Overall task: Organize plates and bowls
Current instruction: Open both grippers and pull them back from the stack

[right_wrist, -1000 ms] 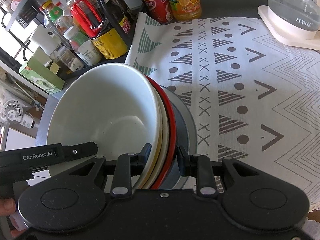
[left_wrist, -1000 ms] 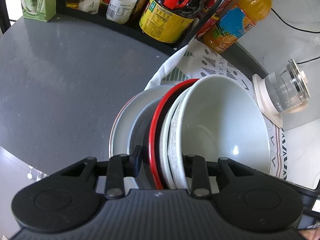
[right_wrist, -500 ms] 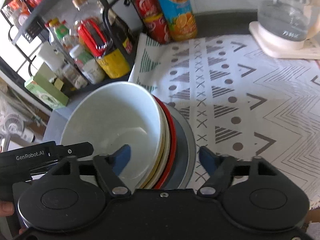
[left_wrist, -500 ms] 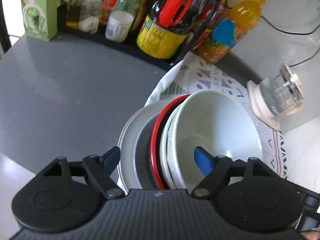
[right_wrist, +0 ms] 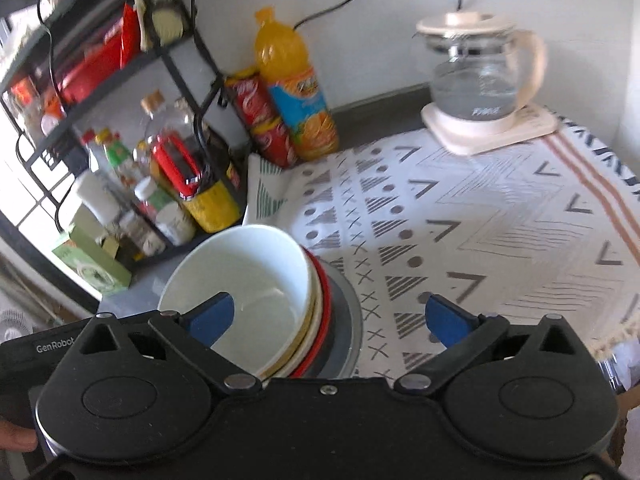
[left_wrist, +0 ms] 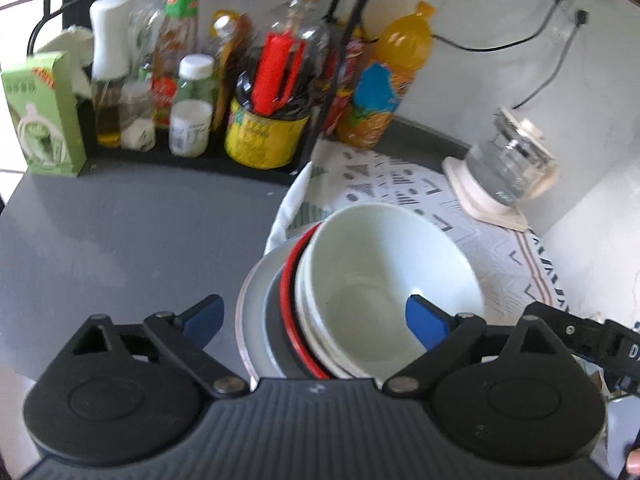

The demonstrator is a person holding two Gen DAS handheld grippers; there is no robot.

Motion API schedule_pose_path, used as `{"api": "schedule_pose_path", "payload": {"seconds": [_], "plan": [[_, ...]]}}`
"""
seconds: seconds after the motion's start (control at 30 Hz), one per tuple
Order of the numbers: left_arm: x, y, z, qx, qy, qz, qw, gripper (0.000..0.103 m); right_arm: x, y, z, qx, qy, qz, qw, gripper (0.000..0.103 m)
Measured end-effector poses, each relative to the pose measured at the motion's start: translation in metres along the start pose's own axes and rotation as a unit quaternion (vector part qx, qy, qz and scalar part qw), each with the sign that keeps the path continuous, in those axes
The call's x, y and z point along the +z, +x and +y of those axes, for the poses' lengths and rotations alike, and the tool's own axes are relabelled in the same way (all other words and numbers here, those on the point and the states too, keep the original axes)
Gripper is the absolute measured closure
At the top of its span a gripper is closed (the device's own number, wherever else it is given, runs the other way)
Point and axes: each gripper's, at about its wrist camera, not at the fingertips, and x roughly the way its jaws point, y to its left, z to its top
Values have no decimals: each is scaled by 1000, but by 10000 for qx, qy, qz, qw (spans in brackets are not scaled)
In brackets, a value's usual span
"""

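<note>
With both my left tool (left_wrist: 316, 318) and right tool (right_wrist: 328, 318) opening wide and empty, I should lift clear without nudging the nested stack under the white ceramic bowl (left_wrist: 384, 280).

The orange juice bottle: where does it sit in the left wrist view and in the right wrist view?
Left wrist: the orange juice bottle stands upper right of centre, right of the black rack, against the wall.
Right wrist: the same bottle stands upper left of centre, beside red cans, at the patterned cloth's far edge.
Shared landmark: the glass kettle, to the bottle's right in both views.
</note>
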Motion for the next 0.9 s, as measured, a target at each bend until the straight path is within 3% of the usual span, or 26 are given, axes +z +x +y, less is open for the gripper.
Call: {"api": "schedule_pose_path", "payload": {"seconds": [0.33, 0.47, 0.9], "plan": [[-18, -36, -34, -280, 340, -268, 9987, 5, -20, -61, -19, -297, 12, -385, 9988, 0], [-34, -56, -44, -340, 441, -367, 9978, 0, -33, -90, -26, -368, 9, -534, 9979, 0], [-94, -129, -56, -356, 602, -528, 9962, 0, -92, -163, -35, -493, -75, -833, 9953, 0]]}}
